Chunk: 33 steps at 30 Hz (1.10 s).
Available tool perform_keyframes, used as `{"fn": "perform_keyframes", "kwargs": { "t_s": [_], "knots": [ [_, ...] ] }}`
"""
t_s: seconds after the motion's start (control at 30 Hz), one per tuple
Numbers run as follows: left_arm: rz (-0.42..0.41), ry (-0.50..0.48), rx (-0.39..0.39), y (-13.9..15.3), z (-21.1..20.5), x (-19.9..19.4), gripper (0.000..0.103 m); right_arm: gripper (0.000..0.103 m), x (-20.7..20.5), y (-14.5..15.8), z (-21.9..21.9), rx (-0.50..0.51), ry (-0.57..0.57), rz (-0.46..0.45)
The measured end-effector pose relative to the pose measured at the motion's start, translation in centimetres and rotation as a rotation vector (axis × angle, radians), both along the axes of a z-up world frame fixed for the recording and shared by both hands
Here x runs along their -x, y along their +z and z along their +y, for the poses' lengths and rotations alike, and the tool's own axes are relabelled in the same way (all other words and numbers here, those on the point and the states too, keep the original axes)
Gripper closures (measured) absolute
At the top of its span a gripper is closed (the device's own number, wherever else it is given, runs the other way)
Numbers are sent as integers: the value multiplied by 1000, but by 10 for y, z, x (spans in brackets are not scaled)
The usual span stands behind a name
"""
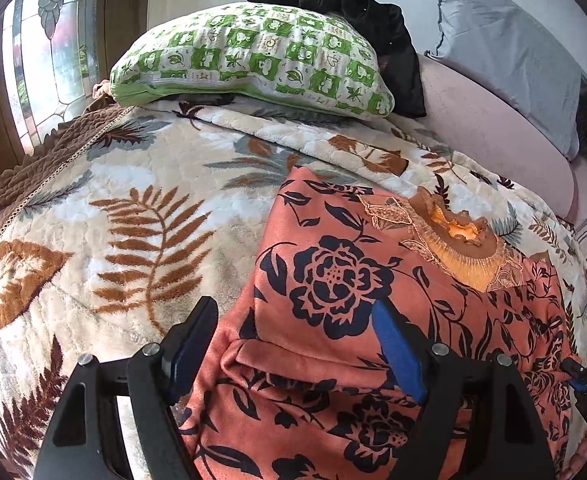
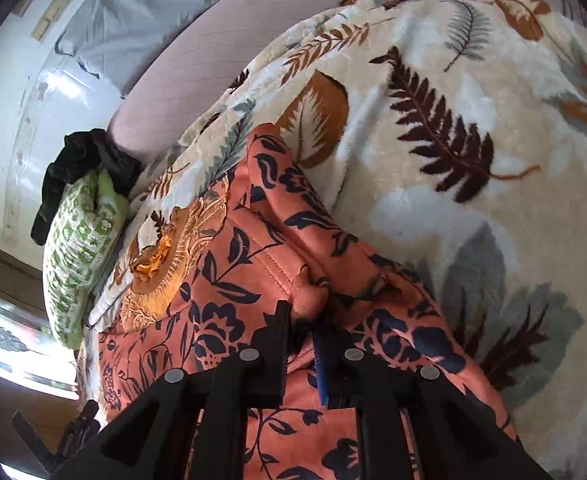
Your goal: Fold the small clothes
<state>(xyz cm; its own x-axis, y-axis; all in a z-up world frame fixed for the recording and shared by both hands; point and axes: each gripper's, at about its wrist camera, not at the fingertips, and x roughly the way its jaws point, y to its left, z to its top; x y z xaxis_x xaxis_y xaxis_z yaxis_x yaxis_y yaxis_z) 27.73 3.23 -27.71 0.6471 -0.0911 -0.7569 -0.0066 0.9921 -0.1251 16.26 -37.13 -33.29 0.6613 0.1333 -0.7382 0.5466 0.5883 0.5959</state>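
Observation:
An orange garment with dark blue flowers point(image 1: 333, 280) lies partly folded on a leaf-patterned fleece blanket point(image 1: 93, 208); its gold embroidered neckline point(image 1: 457, 236) points away from me. My left gripper point(image 1: 293, 332) stands open low over the garment's near left part, and a fold of cloth lies between its blue pads point(image 1: 397, 352) without being pressed. In the right wrist view my right gripper point(image 2: 299, 320) is shut on a bunched fold of the garment point(image 2: 253, 264), with cloth pinched between its narrow jaws. The right gripper's edge point(image 1: 585, 384) shows at the far right of the left view.
A green-and-white checked pillow point(image 1: 253, 52) lies at the blanket's far end with a black garment point(image 1: 373, 20) behind it. A grey pillow point(image 1: 513, 48) leans on a pink mattress point(image 1: 493, 128) to the right. A stained-glass window point(image 1: 45, 48) is at the left.

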Motion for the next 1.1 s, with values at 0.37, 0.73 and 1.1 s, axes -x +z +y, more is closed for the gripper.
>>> {"fn": "perform_keyframes", "kwargs": {
  "t_s": [0.37,0.73,1.1],
  "knots": [
    [-51,-20,13,7,-5,4,23,86,14,92,28,348,-16,-163],
    [83,-59,-109,-23,-20,-6,23,88,-50,6,69,249,298,203],
    [-32,-68,-50,-3,-19,8,23,86,3,65,42,370,265,40]
  ]
}}
